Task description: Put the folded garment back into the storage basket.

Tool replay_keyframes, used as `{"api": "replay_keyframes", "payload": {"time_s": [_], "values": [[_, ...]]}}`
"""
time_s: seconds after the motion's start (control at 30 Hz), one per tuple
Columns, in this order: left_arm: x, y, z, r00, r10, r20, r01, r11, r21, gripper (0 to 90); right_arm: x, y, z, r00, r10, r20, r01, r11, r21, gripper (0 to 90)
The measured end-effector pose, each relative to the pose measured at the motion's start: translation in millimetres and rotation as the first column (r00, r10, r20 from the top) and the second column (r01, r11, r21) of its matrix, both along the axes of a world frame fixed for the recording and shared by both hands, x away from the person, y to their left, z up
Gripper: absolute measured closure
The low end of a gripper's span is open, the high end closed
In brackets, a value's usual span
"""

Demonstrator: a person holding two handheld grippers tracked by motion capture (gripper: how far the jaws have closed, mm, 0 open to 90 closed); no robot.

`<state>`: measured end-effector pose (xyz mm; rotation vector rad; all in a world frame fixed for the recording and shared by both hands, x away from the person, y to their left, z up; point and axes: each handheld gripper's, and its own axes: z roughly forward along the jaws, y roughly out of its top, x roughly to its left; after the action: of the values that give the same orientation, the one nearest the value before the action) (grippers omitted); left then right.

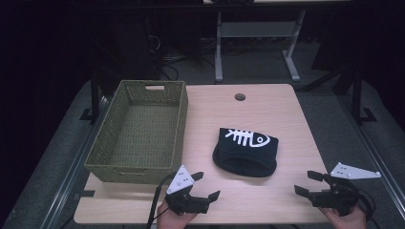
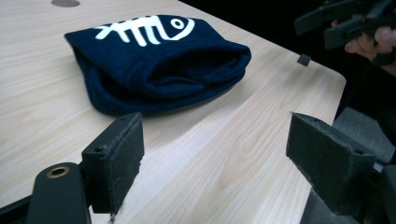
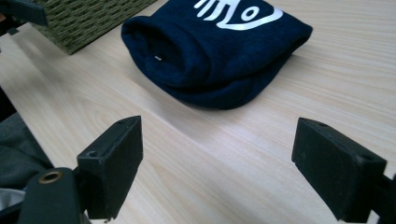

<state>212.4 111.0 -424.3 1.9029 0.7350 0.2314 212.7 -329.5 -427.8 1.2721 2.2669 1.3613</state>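
A pale wood-grain table (image 1: 286,119) with rounded corners stood in a dim room, a small round hole (image 1: 239,97) near its far edge and grey floor around it. Beyond it, in the dark, rose the white legs of another desk (image 1: 258,33) with cables on the floor beside them. On the table's left part sat a green woven basket (image 1: 143,90), long side running away from the person, with a cut-out handle in its far wall. Just to the right of the basket, near the middle of the table, lay a dark navy beanie (image 1: 245,152) printed with a white fish skeleton (image 1: 250,139), flat on the wood with its opening turned toward the person and touching neither gripper. The left gripper (image 1: 205,186) was held low over the near edge, just in front of the basket's near right corner, its grey three-cornered plate (image 1: 181,180) on top and its cable trailing down to the left; its jaws stood wide apart with only bare table between them, aimed toward the beanie in the left gripper view (image 2: 154,60). The right gripper (image 1: 308,182) hovered over the near right corner, pointing left toward the beanie, jaws likewise spread and holding nothing, as the right gripper view confirmed with the beanie (image 3: 219,51) ahead.
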Motion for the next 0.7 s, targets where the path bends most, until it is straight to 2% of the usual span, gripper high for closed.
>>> {"api": "replay_keyframes", "payload": {"time_s": [0.03,0.2,0.3,0.53,0.63,0.7], "values": [[0.7,-4.1,1.1,0.9999,-0.008,0.007,0.008,0.9998,0.020,18.6,1.5,-0.7,0.4,1.0000,0.001,0.000,-0.001,1.0000,0.005,15.9],[2.2,-9.3,1.3,0.9999,-0.012,0.005,0.011,0.9995,0.030,19.0,6.3,0.8,3.2,0.9999,0.004,-0.011,-0.004,1.0000,0.004,15.0],[9.7,-13.7,1.9,1.0000,-0.006,0.001,0.006,0.9985,0.055,19.2,13.4,2.5,6.2,0.9999,0.005,-0.016,-0.005,1.0000,0.005,14.9],[27.3,-17.6,3.2,0.9995,0.018,-0.026,-0.017,0.9993,0.034,19.4,26.4,5.3,10.0,0.9993,-0.012,-0.036,0.012,0.9999,-0.003,14.9],[34.8,-23.2,2.4,0.9990,0.022,-0.038,-0.021,0.9993,0.029,18.9,34.1,8.7,11.4,0.9991,-0.002,-0.043,0.001,0.9999,-0.014,14.9],[41.5,-30.1,2.4,0.9986,0.023,-0.047,-0.022,0.9994,0.027,18.3,41.8,13.4,12.9,0.9979,0.008,-0.065,-0.010,0.9996,-0.025,14.9]]}}
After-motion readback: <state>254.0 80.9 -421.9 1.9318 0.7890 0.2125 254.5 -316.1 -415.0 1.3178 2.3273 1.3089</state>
